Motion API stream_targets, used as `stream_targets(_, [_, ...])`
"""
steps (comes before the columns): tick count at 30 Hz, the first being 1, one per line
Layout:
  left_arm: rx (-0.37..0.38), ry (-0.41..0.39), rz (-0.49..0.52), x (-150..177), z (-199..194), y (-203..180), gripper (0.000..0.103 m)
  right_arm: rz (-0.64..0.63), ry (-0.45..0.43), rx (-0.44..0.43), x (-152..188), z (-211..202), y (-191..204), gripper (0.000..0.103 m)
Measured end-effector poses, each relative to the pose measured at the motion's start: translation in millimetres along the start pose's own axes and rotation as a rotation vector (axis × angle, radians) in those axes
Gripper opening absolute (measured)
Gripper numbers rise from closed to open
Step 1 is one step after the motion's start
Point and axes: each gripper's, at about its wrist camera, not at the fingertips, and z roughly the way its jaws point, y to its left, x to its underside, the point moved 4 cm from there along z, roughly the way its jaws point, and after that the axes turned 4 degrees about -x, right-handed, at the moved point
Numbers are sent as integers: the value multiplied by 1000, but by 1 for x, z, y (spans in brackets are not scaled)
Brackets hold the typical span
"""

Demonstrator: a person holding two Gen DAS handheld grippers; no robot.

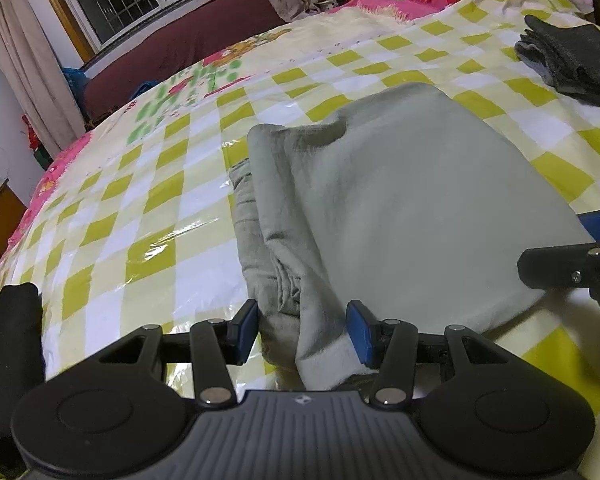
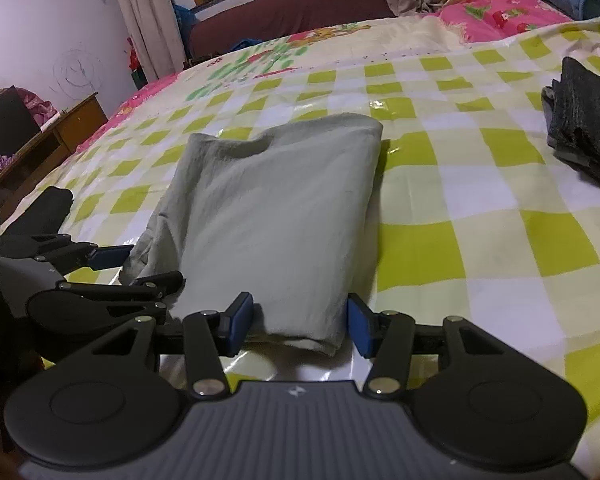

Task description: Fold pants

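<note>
One pair of pale green pants [image 2: 276, 216], folded, lies dead ahead of two grippers – left gripper [image 1: 302, 330] and right gripper [image 2: 296, 326] both stand apart, near corners between the pads, seemingly unclamped. One dark garment stack [image 2: 584, 128] sits far right.

The folded grey-green pants [image 2: 276, 216] lie on the checked sheet [image 2: 460, 248] of the bed; the right hand-held gripper [image 2: 298, 326] stands open astride their near edge, pads apart from the cloth; the left hand-held gripper [image 2: 132, 266] sits at their left corner; dark clothes [image 2: 584, 120] lie far right.
</note>
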Motion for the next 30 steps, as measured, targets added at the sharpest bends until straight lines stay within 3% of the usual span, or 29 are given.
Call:
stream_targets(12, [10, -43, -8, 12, -14, 9, 63, 12, -21, 21, 5, -15, 3, 52])
stream_targets(22, [8, -71, -44, 24, -23, 28, 70, 5, -29, 39, 11, -25, 10, 52])
stream_targets(30, [-43, -78, -31, 34, -40, 33, 70, 43, -46, 33, 14, -36, 8, 52])
